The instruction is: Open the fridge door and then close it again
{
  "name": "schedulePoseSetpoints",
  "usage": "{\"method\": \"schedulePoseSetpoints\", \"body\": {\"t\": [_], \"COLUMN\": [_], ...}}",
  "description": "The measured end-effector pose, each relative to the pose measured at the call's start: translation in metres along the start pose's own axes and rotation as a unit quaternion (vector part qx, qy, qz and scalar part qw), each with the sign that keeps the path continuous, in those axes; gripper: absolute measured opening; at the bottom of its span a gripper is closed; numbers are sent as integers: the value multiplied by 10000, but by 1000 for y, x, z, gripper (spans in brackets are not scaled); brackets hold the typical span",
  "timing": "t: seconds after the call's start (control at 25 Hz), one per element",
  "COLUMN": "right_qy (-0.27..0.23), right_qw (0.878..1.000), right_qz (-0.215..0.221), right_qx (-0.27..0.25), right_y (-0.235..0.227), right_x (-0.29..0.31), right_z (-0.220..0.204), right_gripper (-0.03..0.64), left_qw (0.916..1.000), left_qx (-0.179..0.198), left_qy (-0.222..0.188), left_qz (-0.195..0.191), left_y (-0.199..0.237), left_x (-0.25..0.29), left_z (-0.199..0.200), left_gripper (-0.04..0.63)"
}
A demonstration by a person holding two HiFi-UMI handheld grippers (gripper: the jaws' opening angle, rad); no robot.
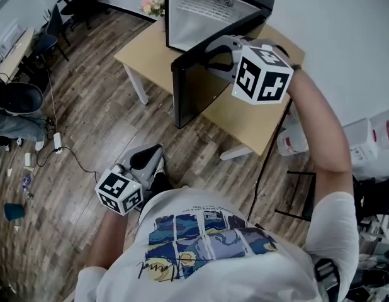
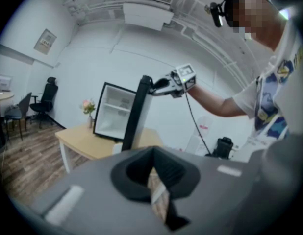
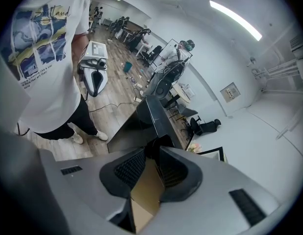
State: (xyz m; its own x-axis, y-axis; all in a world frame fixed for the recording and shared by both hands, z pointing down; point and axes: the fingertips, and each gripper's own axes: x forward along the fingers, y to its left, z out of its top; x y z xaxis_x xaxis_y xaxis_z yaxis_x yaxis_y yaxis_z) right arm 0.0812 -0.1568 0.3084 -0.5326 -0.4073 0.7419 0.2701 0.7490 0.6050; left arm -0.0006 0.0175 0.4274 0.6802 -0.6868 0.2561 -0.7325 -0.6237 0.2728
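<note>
Fridge (image 1: 204, 17) sits on the tabletop (image 1: 257, 121); the fridge door (image 1: 194, 87) stands wide open. Your right tongs (image 1: 213, 54) are clamped on the door's top edge at about half spread, probably to steer the swing back shut. Left tongs (image 1: 147, 157) hang low by your side, pinched together and empty, likely not needed here.

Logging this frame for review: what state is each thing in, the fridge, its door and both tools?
small black tabletop fridge: open, white inside showing.
black fridge door: swung well out from the cabinet.
right tool: shut on the door's top edge.
left tool: shut, nothing in it, held low and away from the fridge.
</note>
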Motion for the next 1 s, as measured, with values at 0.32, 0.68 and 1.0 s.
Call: {"method": "schedulePoseSetpoints", "body": {"t": [0.32, 0.68, 1.0], "right_qy": [91, 252, 394], "right_qw": [9997, 9981, 9967], "right_qz": [70, 177, 168], "right_qx": [-221, -526, -692], "right_y": [25, 50, 66], "right_x": [-24, -51, -70], "right_z": [-14, -31, -50], "right_gripper": [71, 71, 72], "left_qw": [9999, 9994, 9982], "left_qx": [104, 160, 305], "left_qy": [6, 60, 49], "left_qz": [-107, -294, -508], "left_y": [-22, -38, -58], "left_x": [8, 16, 25], "left_z": [1, -1, 5], "left_gripper": [8, 8, 8]}}
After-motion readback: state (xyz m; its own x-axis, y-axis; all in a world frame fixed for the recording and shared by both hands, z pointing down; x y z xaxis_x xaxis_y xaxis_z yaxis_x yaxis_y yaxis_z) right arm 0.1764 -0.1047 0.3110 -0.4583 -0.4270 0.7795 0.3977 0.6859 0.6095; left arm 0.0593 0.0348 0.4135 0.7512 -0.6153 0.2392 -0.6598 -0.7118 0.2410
